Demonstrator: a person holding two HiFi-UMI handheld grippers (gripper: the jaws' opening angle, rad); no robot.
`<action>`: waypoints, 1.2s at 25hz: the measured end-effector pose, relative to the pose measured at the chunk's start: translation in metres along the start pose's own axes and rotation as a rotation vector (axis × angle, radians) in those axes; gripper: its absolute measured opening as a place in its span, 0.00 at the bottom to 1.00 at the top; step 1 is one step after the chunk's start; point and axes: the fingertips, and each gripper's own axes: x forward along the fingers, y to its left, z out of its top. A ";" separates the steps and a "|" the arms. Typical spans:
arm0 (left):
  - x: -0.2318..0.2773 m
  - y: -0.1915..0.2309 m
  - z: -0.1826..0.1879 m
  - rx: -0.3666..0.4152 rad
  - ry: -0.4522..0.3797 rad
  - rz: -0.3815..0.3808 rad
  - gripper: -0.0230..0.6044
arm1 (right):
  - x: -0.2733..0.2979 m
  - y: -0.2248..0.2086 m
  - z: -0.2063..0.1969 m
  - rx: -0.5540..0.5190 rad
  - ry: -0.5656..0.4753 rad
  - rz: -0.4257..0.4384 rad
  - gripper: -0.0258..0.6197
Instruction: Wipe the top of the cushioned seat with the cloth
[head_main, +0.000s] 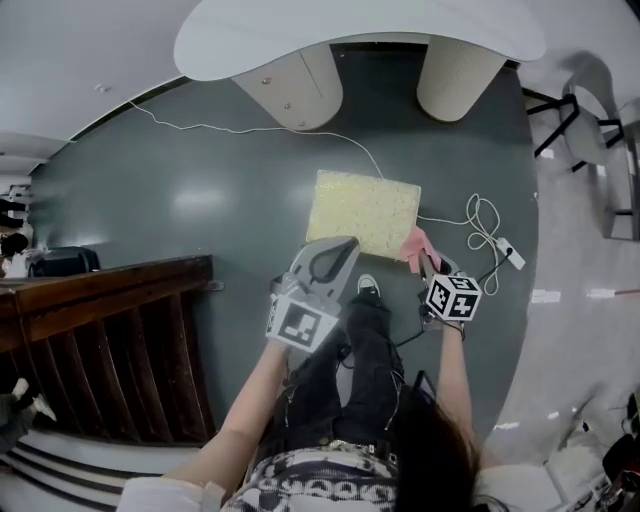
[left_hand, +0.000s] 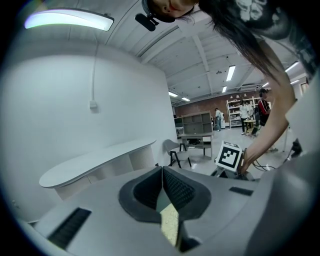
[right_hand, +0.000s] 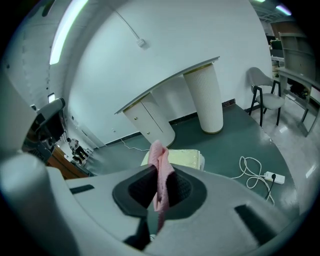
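Observation:
The cushioned seat (head_main: 365, 212) is a pale yellow square block on the dark green floor. It also shows beyond the jaws in the right gripper view, seat (right_hand: 182, 157). My right gripper (head_main: 427, 263) is shut on a pink cloth (head_main: 416, 244), held at the seat's near right corner. In its own view the cloth (right_hand: 159, 170) stands up between the jaws of the right gripper (right_hand: 159, 187). My left gripper (head_main: 335, 252) hovers over the seat's near edge, shut with nothing in it. A strip of the seat (left_hand: 171, 222) shows under the left gripper (left_hand: 163, 187).
A white curved tabletop (head_main: 360, 40) on two pale pedestals stands just beyond the seat. A white cable with a power strip (head_main: 508, 253) lies on the floor to the right. A dark wooden railing (head_main: 110, 330) is at the left, a chair (head_main: 590, 115) at the far right.

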 end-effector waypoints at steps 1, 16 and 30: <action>-0.005 0.000 0.004 0.005 -0.015 -0.001 0.05 | -0.005 0.007 0.001 -0.005 -0.008 0.000 0.06; -0.129 -0.021 0.014 0.036 -0.051 -0.068 0.05 | -0.104 0.152 -0.004 -0.099 -0.145 0.032 0.06; -0.233 -0.046 0.040 0.041 -0.154 -0.067 0.05 | -0.197 0.260 -0.021 -0.195 -0.302 0.031 0.06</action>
